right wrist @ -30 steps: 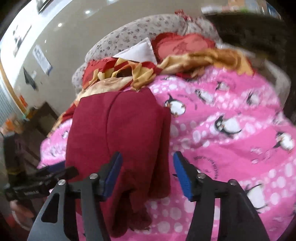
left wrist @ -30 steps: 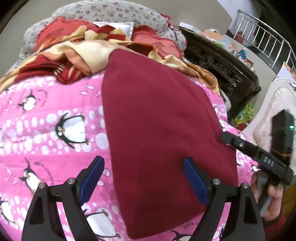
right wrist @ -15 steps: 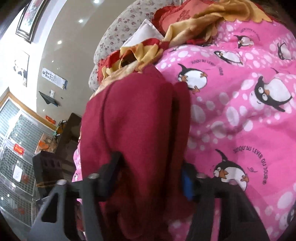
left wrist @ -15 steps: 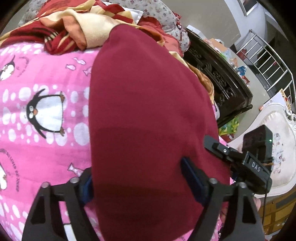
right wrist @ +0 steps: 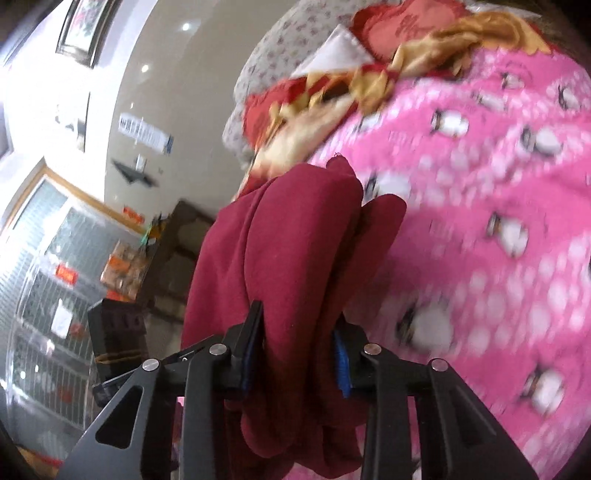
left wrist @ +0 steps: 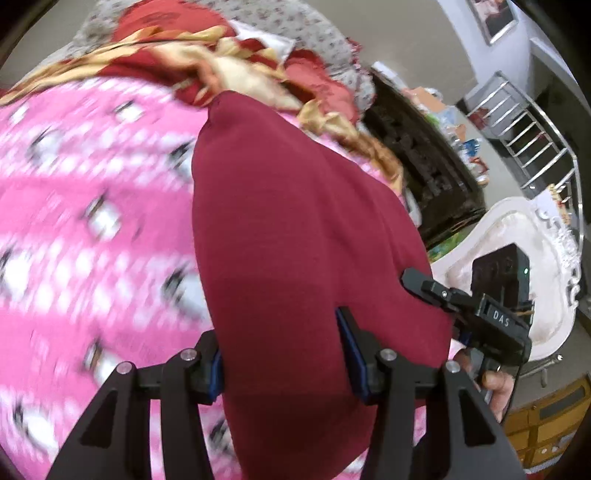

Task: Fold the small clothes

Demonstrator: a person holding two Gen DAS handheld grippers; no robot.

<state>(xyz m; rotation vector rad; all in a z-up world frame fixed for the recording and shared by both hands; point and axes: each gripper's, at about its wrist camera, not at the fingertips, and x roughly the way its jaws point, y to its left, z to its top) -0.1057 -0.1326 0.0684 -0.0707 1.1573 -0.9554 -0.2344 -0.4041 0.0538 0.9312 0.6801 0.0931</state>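
Note:
A dark red garment [left wrist: 295, 236] lies on the pink penguin blanket [left wrist: 92, 221], its near end lifted. My left gripper [left wrist: 284, 354] is shut on the garment's near edge, the cloth bulging between the blue pads. My right gripper [right wrist: 295, 350] is shut on the bunched other end of the garment [right wrist: 295, 243]. The right gripper also shows in the left wrist view [left wrist: 476, 314] at the garment's right side, held by a hand.
A heap of red and gold cloth [left wrist: 207, 62] and a floral pillow [left wrist: 314, 33] lie at the bed's far end. A dark carved cabinet [left wrist: 424, 162] and a white chair [left wrist: 517, 251] stand to the right of the bed.
Both grippers moved onto the garment's near edge and closed on it. The garment's near end has lifted off the blanket and both views are swinging.

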